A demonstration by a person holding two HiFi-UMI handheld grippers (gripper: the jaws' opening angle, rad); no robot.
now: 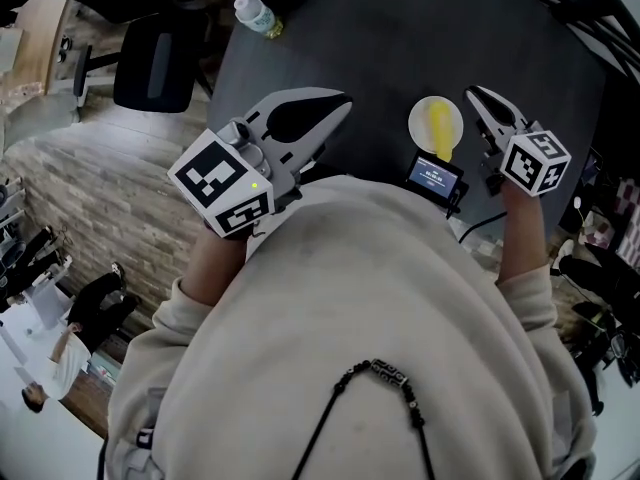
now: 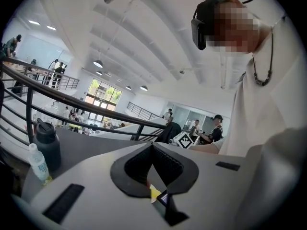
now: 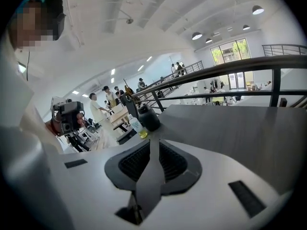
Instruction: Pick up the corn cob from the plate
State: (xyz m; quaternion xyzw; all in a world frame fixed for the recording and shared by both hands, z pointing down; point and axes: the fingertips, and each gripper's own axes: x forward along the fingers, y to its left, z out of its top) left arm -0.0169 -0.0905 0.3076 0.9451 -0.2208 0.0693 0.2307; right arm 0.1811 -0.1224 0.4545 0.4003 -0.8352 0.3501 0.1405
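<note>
Corn cob (image 1: pixel 441 128) shot: what's the right claw (image 1: pixel 473 95) doing, open or shut? (Desk)

Jaws a crack apart, nothing btwn them; only grey worktop (image 1: pixel 400 48) shows thru the slit. Claw hangs just right of the plate (image 1: pixel 418 110), tips about level w/ its far rim. How high above it, can't tell. (Photog)

And the corn cob itself? (Desk)

Lying on that plate, yellow on white, just left of the right claw as the head cam sees it. Long axis runs near-to-far, approx. parallel w/ the claw's own line. My read: a short sidestep left, jaws wider, and they'd close across the cob's narrow width, not its length. (Photog)

And the left claw (image 1: pixel 343 101)? (Desk)

Tips together, empty, well apart from the plate on its left side. Right hand's plainly the nearer one. Further out: small lit screen (image 1: pixel 434 176) just on the wearer's side of the plate, bottle (image 1: pixel 255 15) at the worktop's far-left corner. Pickup not yet begun, I'd say. (Photog)
</note>
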